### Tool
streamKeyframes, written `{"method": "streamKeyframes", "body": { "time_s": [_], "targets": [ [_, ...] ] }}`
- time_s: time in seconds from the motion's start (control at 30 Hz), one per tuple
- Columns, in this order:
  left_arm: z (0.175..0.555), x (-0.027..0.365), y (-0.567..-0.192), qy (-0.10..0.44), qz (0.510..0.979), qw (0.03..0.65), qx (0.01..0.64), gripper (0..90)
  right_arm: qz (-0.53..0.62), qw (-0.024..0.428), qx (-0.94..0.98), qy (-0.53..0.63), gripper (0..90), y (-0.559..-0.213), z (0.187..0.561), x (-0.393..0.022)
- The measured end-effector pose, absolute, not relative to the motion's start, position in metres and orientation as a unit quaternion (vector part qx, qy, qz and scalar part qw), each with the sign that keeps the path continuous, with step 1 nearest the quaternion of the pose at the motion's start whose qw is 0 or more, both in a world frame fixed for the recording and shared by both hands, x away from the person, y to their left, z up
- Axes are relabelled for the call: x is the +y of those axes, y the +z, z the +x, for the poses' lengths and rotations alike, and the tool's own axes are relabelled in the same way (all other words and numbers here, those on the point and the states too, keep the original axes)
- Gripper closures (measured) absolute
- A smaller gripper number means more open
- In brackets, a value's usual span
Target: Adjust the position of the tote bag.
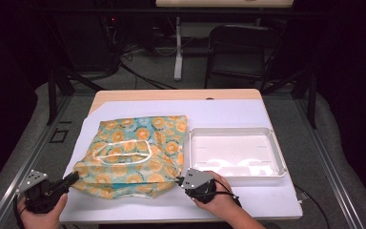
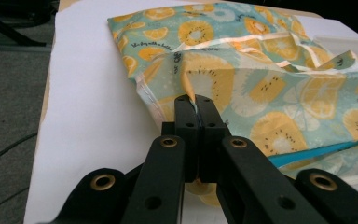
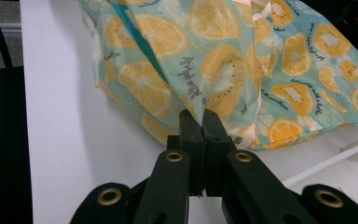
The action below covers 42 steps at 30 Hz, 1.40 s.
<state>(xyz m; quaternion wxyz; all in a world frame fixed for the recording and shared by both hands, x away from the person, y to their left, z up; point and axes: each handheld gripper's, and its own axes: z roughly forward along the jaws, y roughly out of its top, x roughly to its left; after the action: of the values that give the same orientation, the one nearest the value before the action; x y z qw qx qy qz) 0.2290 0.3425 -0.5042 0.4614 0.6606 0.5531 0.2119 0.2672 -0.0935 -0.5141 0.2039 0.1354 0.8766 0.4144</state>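
i have the left tool (image 2: 196, 103) and right tool (image 3: 202, 116) each clamped on a near corner of the fruit-print bag (image 1: 136, 152). grasping looks done; lifting or moving it, maybe toward the white tray (image 1: 271, 138), is left.

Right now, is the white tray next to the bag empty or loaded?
Empty. The high view shows the white tray with a bare glossy floor and nothing inside; it sits to the right of the fruit-print bag.

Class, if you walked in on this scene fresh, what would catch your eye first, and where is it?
The bag printed with orange slices lies left of centre on the white table. The left gripper and right gripper each pinch a near corner. A white tray sits to its right.
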Motion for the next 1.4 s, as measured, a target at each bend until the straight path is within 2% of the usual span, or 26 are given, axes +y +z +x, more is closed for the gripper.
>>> {"method": "streamKeyframes", "body": {
  "time_s": [0.87,1.4],
  "targets": [
    [0.247,0.331,-0.468,0.238,0.659,0.491,0.518,89.8,0.131,0.206,0.862,0.445,90.0,-0.482,0.286,-0.081],
    [0.267,0.321,-0.423,0.272,0.680,0.479,0.484,89.9,0.160,0.207,0.825,0.501,90.0,-0.452,0.307,-0.082]
  ]
}}
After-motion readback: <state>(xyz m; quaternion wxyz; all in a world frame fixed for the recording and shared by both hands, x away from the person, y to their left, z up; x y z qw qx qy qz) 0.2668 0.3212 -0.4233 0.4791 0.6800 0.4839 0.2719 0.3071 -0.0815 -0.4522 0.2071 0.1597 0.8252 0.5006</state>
